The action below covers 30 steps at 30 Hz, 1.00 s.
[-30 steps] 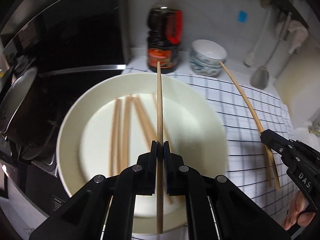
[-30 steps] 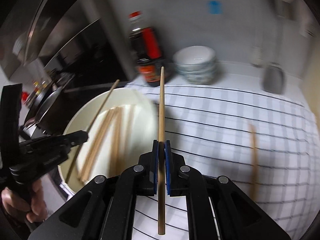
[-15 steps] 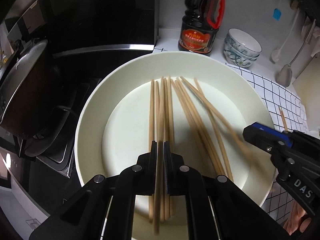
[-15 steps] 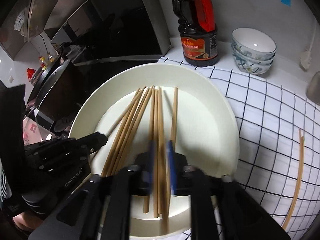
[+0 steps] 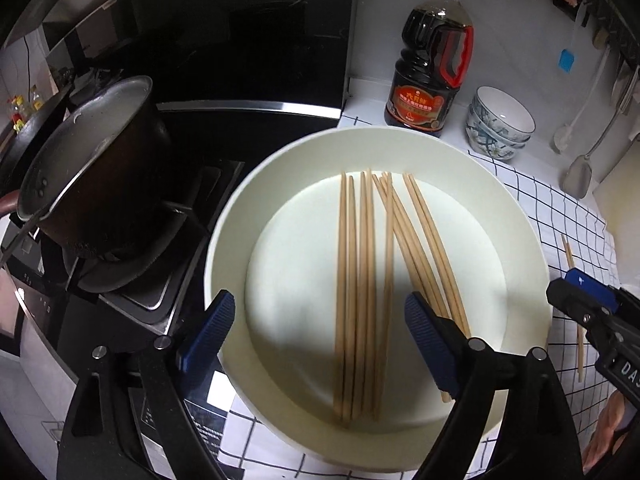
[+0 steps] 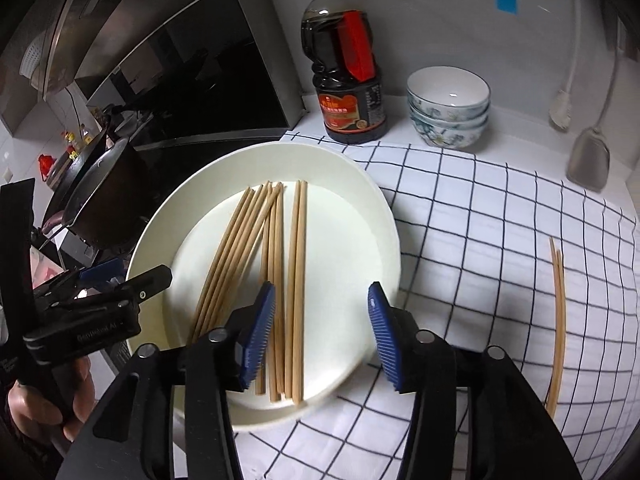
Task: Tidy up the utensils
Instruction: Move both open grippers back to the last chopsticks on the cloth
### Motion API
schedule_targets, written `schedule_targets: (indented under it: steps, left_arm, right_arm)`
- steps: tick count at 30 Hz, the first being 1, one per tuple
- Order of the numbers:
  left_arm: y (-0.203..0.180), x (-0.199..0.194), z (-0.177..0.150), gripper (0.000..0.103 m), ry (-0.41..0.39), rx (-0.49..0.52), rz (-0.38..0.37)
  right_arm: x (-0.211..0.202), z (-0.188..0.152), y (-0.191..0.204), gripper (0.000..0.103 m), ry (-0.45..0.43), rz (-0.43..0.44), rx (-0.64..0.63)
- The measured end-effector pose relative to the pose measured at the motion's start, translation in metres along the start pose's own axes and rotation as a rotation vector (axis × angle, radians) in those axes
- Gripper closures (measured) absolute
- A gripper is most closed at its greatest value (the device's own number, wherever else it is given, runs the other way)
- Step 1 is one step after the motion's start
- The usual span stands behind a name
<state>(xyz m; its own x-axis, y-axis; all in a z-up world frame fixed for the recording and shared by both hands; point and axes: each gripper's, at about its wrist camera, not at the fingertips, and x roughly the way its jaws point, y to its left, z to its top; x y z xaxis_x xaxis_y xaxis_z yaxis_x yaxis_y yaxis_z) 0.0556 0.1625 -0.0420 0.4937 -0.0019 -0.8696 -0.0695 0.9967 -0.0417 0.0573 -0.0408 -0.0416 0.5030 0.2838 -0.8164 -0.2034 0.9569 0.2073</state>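
While the left gripper (image 5: 320, 332) is hanging over the plate (image 5: 236, 248) with its jaws spread wide and nothing pinched, having just been opening, the chopsticks (image 5: 360, 292) are lying loose in the plate. Their long axes are running from the near rim toward the bottle (image 5: 428, 68); the left ones are lying parallel and the right ones are fanning apart. The right gripper (image 6: 322, 332) is also standing open and empty above the plate, its jaws having just been opening. Left of the plate, a pot (image 5: 92, 172) is sitting on the stove (image 5: 160, 292). Right of the plate, two more chopsticks (image 6: 558, 320) are lying on the checked cloth (image 6: 480, 240), and behind them stacked bowls (image 6: 448, 108) are sitting by the wall.
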Motion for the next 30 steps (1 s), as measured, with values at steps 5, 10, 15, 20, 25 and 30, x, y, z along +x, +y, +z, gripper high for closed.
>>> schedule_targets:
  steps: [5, 10, 15, 20, 25, 30]
  left_arm:
    - [-0.009, -0.001, -0.003, 0.017, 0.013, 0.001, -0.019]
    - [-0.020, -0.010, -0.008, 0.014, 0.003, 0.015, -0.035]
    - [-0.038, -0.017, -0.011, 0.013, 0.001, 0.043, -0.057]
    - [-0.057, -0.024, -0.014, 0.013, -0.008, 0.073, -0.084]
    - [-0.078, -0.030, -0.018, 0.012, -0.016, 0.110, -0.099]
    - [-0.100, -0.034, -0.020, 0.011, -0.018, 0.137, -0.120]
  right_arm:
    - [-0.007, -0.010, -0.008, 0.053, 0.004, -0.004, 0.022]
    - [-0.016, -0.019, -0.017, 0.049, 0.001, -0.010, 0.038]
    - [-0.029, -0.026, -0.026, 0.046, -0.018, -0.019, 0.054]
    - [-0.041, -0.033, -0.038, 0.045, -0.037, -0.029, 0.073]
    - [-0.052, -0.041, -0.052, 0.040, -0.051, -0.053, 0.091]
    - [-0.066, -0.051, -0.070, 0.040, -0.067, -0.078, 0.121]
